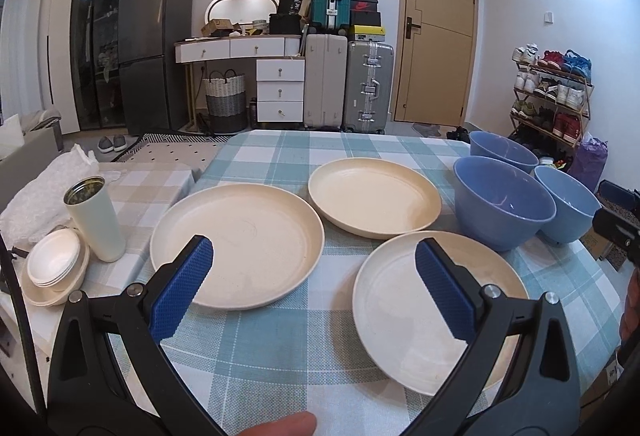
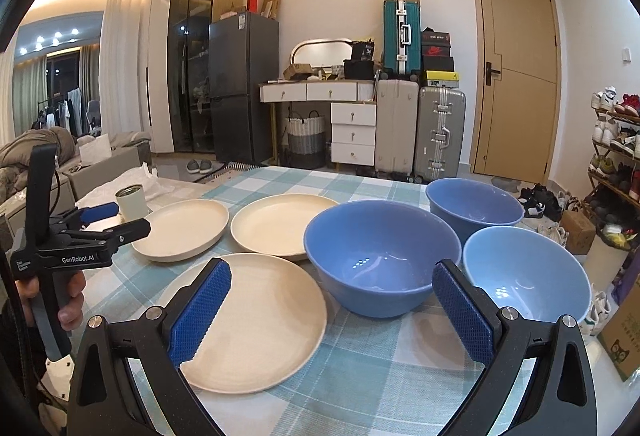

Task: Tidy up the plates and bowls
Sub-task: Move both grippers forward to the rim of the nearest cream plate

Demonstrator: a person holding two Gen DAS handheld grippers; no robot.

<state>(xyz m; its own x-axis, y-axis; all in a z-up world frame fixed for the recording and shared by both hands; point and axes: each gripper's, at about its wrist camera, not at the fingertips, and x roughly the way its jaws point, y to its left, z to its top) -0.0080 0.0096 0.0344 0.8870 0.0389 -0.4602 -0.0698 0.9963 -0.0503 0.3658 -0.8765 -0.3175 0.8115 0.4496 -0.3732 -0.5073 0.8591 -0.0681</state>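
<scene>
Behind the table stood a grey fridge (image 2: 244, 83), 3 suitcases and a closed wooden door (image 1: 436, 23). On the table lay a blue-and-white checked cloth (image 1: 280, 356), and all the dishes were on it, each one upright with its opening to the ceiling.

3 cream plates (image 1: 238, 246) lay flat in a loose triangle on the left part, near each other but not stacked. 3 blue bowls (image 2: 382, 254) stood in a tight group on the right part; the front bowl was just beside the 2 others, and I could not tell whether they touched.

The left gripper (image 1: 314, 292) hovered above the gap between the 2 nearer plates, with its blue pads wide apart and nothing between them. The right gripper (image 2: 332, 310) was also fully spread and empty, above the near edge of the front bowl and the nearest plate.

Round dishes have no long axis, so the direction of approach seemed free. I judged the plates light, stiff and a little slippery, maybe plastic. The raised rim looked like the best place to pinch, 1 pad inside and 1 pad outside. The bowls seemed to need the same hold at the wall near the rim, since they are too wide to hold across.
</scene>
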